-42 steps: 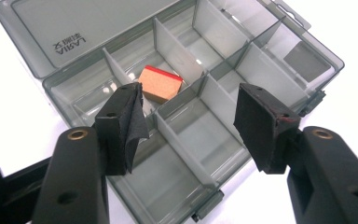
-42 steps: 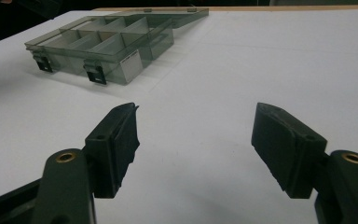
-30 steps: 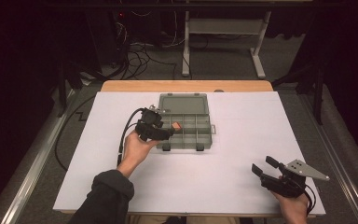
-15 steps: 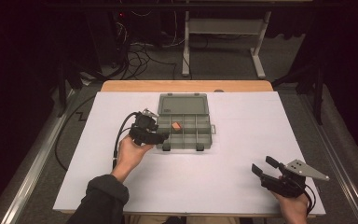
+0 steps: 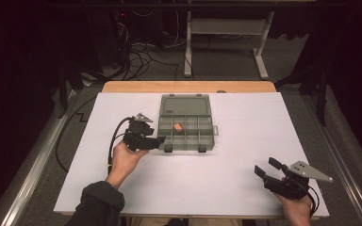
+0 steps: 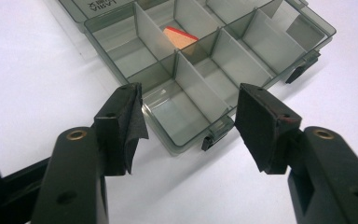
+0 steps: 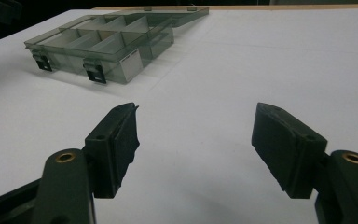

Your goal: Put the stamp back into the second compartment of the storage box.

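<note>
A smoky grey compartment box (image 5: 202, 134) lies open on the white table top, its lid (image 5: 185, 104) flat behind it. A small orange piece (image 5: 178, 127) rests in a middle compartment of the back row; it is the orange piece (image 6: 179, 37) seen past a divider in the left gripper view. My left gripper (image 5: 161, 140) is open and empty, just off the box's front left corner. In its own view the left gripper (image 6: 189, 121) points at the front corner compartment of the box (image 6: 186, 79). My right gripper (image 5: 266, 167) is open and empty near the front right. The right gripper (image 7: 196, 140) hovers over bare table, the box (image 7: 102, 42) far off.
Two black latches (image 5: 168, 149) hang on the box's front wall. The white sheet (image 5: 245, 122) covers a wooden table (image 5: 188, 86). Cables (image 5: 136, 59) and a metal table frame (image 5: 226, 33) stand on the floor beyond the far edge.
My left gripper has drawn back to the left, from over the box to beside its front left corner. The orange piece stays in its compartment. The right gripper has not moved.
</note>
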